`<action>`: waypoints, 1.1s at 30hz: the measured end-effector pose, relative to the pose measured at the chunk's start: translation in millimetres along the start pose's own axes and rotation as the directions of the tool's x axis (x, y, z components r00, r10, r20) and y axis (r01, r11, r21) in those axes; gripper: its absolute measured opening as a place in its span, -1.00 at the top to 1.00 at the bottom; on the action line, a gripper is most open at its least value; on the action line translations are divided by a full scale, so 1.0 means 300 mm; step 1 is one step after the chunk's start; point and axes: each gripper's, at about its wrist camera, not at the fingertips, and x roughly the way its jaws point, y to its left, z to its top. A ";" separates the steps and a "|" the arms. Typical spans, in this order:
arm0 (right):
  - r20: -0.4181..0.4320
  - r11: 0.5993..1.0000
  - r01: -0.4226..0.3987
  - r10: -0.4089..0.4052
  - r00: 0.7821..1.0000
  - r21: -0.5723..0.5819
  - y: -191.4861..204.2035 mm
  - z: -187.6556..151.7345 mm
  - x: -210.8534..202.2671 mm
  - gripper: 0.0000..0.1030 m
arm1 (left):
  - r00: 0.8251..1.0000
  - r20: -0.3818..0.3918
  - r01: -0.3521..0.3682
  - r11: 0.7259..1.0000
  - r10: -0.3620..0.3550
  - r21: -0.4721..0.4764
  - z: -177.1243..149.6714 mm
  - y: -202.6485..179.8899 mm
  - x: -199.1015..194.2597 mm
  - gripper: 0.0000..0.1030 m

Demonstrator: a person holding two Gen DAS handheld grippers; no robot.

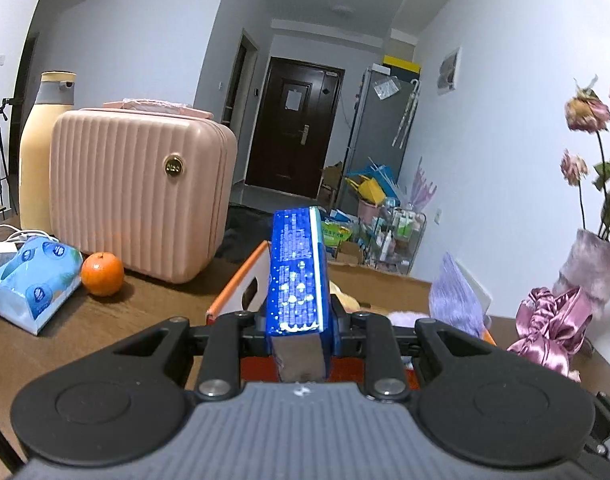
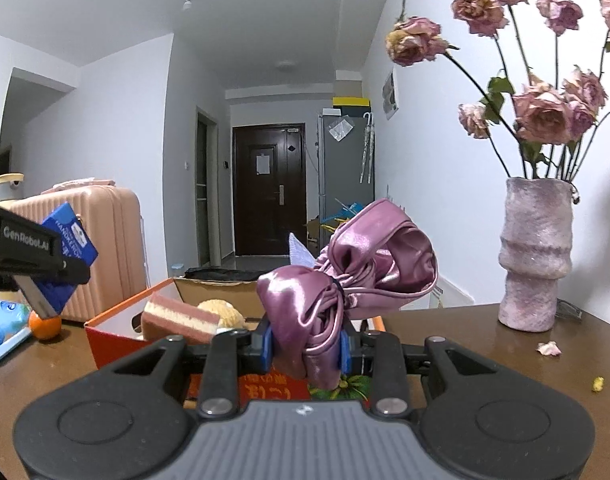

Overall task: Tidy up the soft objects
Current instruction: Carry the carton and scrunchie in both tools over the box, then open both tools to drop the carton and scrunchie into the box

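The orange box (image 2: pixel 117 322) sits open on the bench (image 2: pixel 465 344), at 12 o'clock from both grippers. The right gripper (image 2: pixel 305 350) is clenched on the pink satin bow (image 2: pixel 345 276), long axis running from 7 to 2 o'clock, above the box. The left gripper (image 1: pixel 301 318) grasps the blue tissue pack (image 1: pixel 299 268), long axis pointing to 12 o'clock, away from the camera.

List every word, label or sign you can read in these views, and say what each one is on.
"GenRobot.AI": white lettering on the side of the left gripper, seen from the right wrist view.
"HANDKERCH...": partly readable on the blue tissue pack; its other print is too small.
Red sheet under the right gripper: printed characters, unreadable.
Pink suitcase badge: too small.
Light blue tissue bag logos: blurred.
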 end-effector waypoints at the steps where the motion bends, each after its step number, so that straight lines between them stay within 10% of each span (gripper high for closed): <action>1: 0.003 1.000 0.000 0.000 1.000 -0.002 0.005 0.003 0.012 0.43 | 1.000 0.003 0.000 1.000 0.000 -0.004 0.009 0.005 0.011 0.52; 33: -0.026 0.988 -0.101 0.098 0.995 -0.114 0.108 0.054 0.494 0.42 | 1.000 -0.001 0.004 0.996 -0.004 0.087 0.091 -0.042 0.489 0.52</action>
